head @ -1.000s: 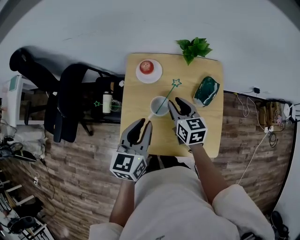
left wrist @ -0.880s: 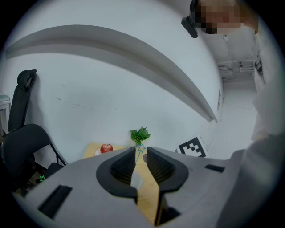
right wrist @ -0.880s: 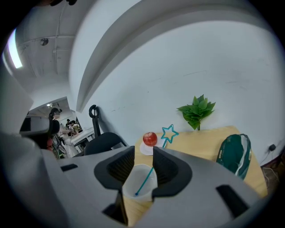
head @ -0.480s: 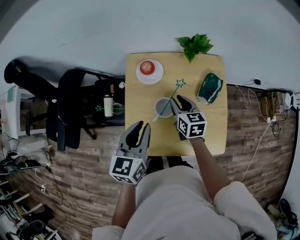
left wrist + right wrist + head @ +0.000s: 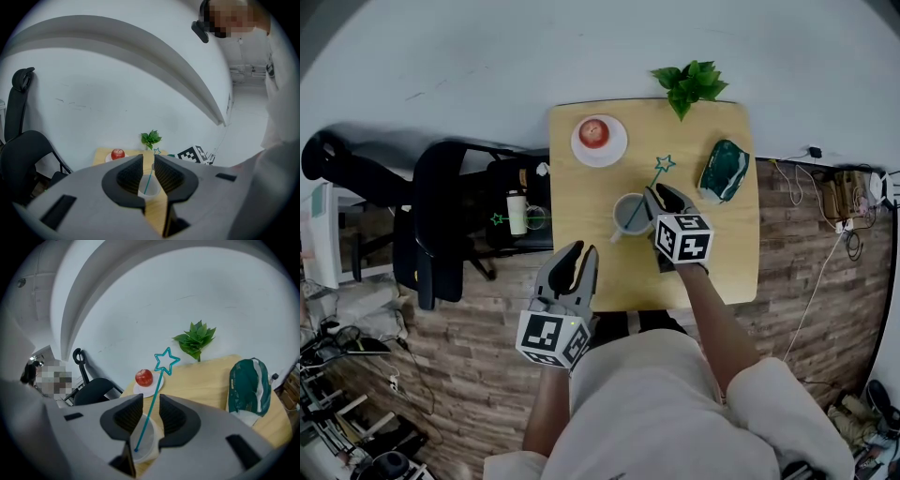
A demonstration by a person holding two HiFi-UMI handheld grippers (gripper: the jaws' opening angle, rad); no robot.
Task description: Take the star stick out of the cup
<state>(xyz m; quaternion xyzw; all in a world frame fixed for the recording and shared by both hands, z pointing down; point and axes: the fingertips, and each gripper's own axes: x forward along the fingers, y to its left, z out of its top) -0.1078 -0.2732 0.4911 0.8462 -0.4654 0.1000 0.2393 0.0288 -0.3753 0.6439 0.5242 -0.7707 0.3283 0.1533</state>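
Wooden table (image 5: 577, 202) bears cup (image 5: 628, 214). Star stick (image 5: 158, 380) slants up and away between right tool (image 5: 664, 195) jaws, which are parted, just closing and not yet gripping. Left tool (image 5: 578, 255), released and empty, sits farther off.

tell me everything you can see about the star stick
The star stick is a thin teal rod, plastic by the look, topped with an open outline star. Its lower end rests on the bottom of the white cup, and it leans out over the rim, star uppermost. The right gripper has its jaws either side of the rod; they have just been closing, but neither pad presses it yet.
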